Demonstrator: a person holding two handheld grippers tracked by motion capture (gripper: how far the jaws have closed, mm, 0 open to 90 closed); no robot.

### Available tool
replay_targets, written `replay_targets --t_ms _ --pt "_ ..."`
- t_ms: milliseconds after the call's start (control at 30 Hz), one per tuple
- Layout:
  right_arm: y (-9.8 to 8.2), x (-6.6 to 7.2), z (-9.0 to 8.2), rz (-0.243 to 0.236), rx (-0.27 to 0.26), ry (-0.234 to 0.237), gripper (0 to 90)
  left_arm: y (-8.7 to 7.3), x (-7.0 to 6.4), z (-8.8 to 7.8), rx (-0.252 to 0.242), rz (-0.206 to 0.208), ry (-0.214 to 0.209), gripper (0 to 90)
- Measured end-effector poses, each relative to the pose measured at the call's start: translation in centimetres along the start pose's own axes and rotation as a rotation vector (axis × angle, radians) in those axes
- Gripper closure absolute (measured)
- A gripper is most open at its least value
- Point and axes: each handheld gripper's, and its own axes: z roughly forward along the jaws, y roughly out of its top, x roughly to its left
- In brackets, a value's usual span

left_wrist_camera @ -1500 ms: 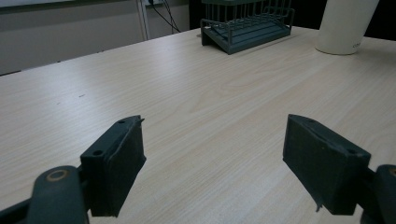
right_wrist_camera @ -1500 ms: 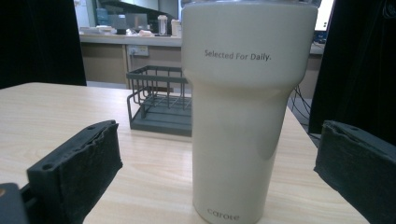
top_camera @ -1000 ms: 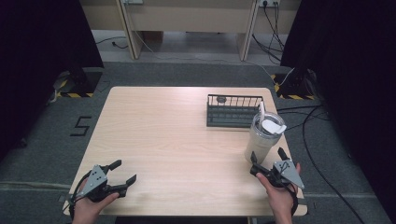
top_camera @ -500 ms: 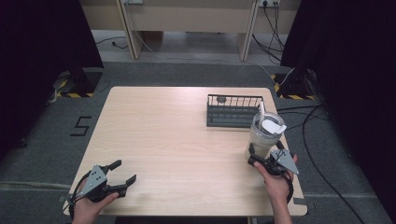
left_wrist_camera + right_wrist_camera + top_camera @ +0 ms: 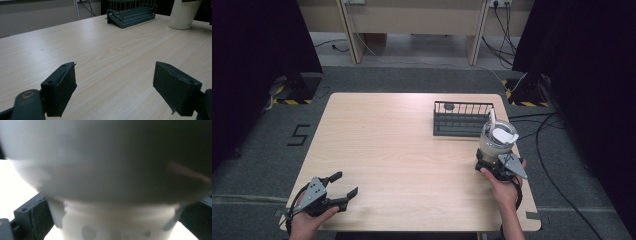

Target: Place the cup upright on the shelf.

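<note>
A pale tumbler [image 5: 498, 137] with a white lid and straw stands near the table's right edge, just in front of the rack. My right gripper [image 5: 491, 161] is open, its jaws set on either side of the tumbler's narrow base [image 5: 117, 220], very close to its sides. In the right gripper view the tumbler looms large and blurred. My left gripper [image 5: 346, 183] rests open at the front left corner of the table, with nothing between its jaws [image 5: 115, 82]. The tumbler [image 5: 183, 13] stands far off in the left gripper view.
A dark wire rack [image 5: 462, 120] stands at the back right of the wooden table [image 5: 402, 145], with a small round object at its far left corner. The rack [image 5: 132, 13] lies far ahead of the left gripper. Cables run across the floor to the right.
My right gripper has moved forward to the tumbler, so its jaws now flank the base. The left gripper has stayed where it was.
</note>
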Motion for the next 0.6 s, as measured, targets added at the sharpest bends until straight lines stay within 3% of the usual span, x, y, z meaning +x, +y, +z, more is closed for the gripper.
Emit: replay_targets --t_ms 100,600 --pt "0.07 0.12 0.22 0.006 -0.029 0.019 9.3 0.0 0.0 -0.02 0.0 0.001 0.0 18.0" --pt "0.46 0.07 0.06 0.003 -0.007 0.028 9.7 0.0 0.02 -0.01 -0.001 -0.002 -0.003 18.8"
